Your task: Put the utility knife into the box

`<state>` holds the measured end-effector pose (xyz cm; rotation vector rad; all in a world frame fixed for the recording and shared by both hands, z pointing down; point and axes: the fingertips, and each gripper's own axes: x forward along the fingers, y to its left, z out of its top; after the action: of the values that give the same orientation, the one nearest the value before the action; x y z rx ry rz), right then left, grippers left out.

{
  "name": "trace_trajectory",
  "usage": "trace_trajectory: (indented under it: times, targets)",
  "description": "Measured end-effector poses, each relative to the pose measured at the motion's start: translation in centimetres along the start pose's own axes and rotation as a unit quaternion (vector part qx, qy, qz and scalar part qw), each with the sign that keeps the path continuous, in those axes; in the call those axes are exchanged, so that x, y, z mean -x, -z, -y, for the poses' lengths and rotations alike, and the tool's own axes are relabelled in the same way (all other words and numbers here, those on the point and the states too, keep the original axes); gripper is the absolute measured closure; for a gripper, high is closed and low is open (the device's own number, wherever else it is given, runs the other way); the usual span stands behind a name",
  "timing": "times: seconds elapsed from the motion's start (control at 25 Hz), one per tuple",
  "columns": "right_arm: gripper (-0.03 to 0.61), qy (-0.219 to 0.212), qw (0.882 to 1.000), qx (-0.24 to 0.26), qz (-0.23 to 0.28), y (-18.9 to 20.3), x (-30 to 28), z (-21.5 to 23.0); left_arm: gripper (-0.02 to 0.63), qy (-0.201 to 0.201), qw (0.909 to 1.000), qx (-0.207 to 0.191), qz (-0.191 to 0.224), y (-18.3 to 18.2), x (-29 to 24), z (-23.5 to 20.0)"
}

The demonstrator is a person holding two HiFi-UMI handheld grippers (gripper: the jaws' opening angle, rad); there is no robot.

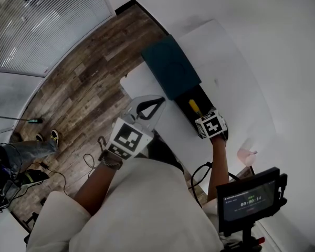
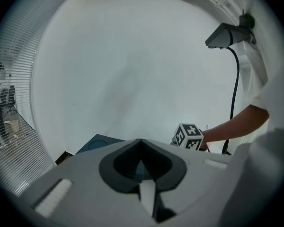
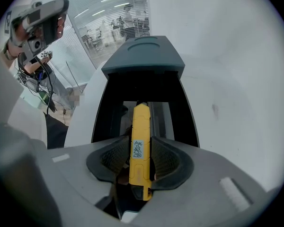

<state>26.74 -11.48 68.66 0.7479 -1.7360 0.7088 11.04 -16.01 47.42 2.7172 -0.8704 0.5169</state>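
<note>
Right tongs: clamped on the slim yellow plastic utility knife, 1 pad against each flank.
Knife: lengthwise between the pads, its front end jutting ahead of the tongs, over the box's open interior.
Box: long black open box directly ahead of and below the right tongs, on the white bench; its dark teal lid sits past the opening, at the far end.
Left tongs: together, nothing between them, held well off to the left of the right tongs.
Step, as judged: lowering the knife into the box.
Doing it well: keep the knife parallel to the 2 long walls, lower until it rests inside, then part the pads and draw straight back.
</note>
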Motion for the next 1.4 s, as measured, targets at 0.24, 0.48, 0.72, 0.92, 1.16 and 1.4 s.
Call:
trace_trajectory:
  times: [0.24, 0.48, 0.72, 0.92, 1.16, 1.4]
  targets:
    - [0.424, -0.002, 1.0, -0.003, 0.006, -0.1, 0.0, 0.1, 0.615, 0.0, 1.0, 0.002, 0.0, 0.0, -0.1, -0.1]
    - [0.379, 0.004, 1.0, -0.017, 0.018, -0.2, 0.3, 0.0, 0.615, 0.004, 1.0, 0.001, 0.002, -0.5, -0.3, 0.0]
    - [0.36, 0.032, 0.998, -0.034, 0.038, -0.9, 1.5, 1.9, 0.615, 0.01, 0.9999, 0.004, 0.003, -0.6, -0.6, -0.2]
    - [0.364, 0.033, 0.996, -0.061, 0.055, -1.1, 2.6, 2.8, 0.615, 0.029, 0.9996, 0.0, 0.004, -0.9, -1.7, 0.0]
    - [0.407, 0.033, 0.987, -0.118, 0.107, -2.1, 4.8, 2.4, 0.615, 0.05, 0.9987, -0.001, 0.009, -1.3, -1.6, 0.4]
    - [0.455, 0.072, 0.973, -0.156, 0.155, -1.7, 8.4, 1.5, 0.615, 0.082, 0.9961, -0.017, 0.025, -2.3, -0.9, 2.1]
